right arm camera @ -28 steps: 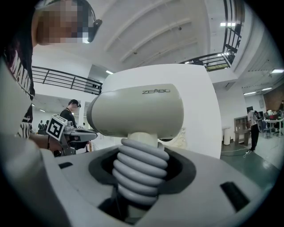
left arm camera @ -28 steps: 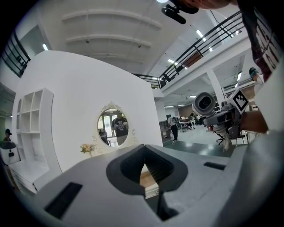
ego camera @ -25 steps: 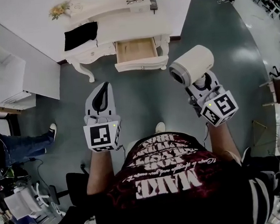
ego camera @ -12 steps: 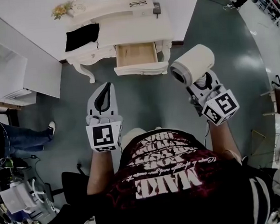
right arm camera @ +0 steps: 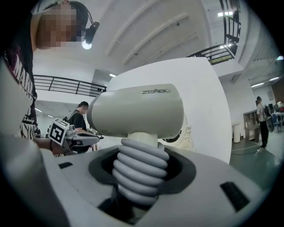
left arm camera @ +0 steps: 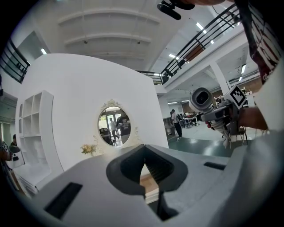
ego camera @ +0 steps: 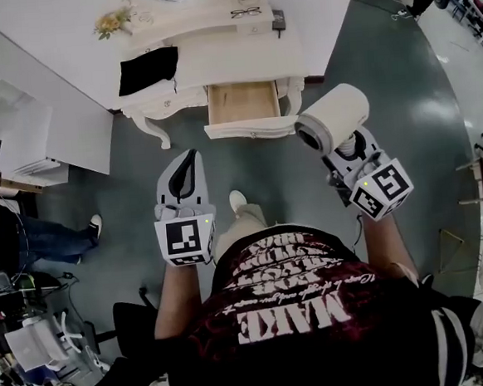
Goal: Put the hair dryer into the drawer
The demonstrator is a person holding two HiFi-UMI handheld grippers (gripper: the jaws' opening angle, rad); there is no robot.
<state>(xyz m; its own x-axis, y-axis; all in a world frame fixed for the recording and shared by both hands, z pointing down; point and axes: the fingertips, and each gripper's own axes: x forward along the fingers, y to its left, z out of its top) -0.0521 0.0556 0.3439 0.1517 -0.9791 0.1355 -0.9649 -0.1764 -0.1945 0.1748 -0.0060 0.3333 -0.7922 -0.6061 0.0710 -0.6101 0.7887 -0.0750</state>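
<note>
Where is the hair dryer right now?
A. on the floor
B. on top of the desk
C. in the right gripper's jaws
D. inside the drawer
C: the right gripper holds the hair dryer by its ribbed handle between its jaws, short of the open drawer.

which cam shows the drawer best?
Head view: the open drawer shows whole from above. Left gripper view catches only a sliver of it past its jaws. Right gripper view shows none; the hair dryer fills the middle.
</note>
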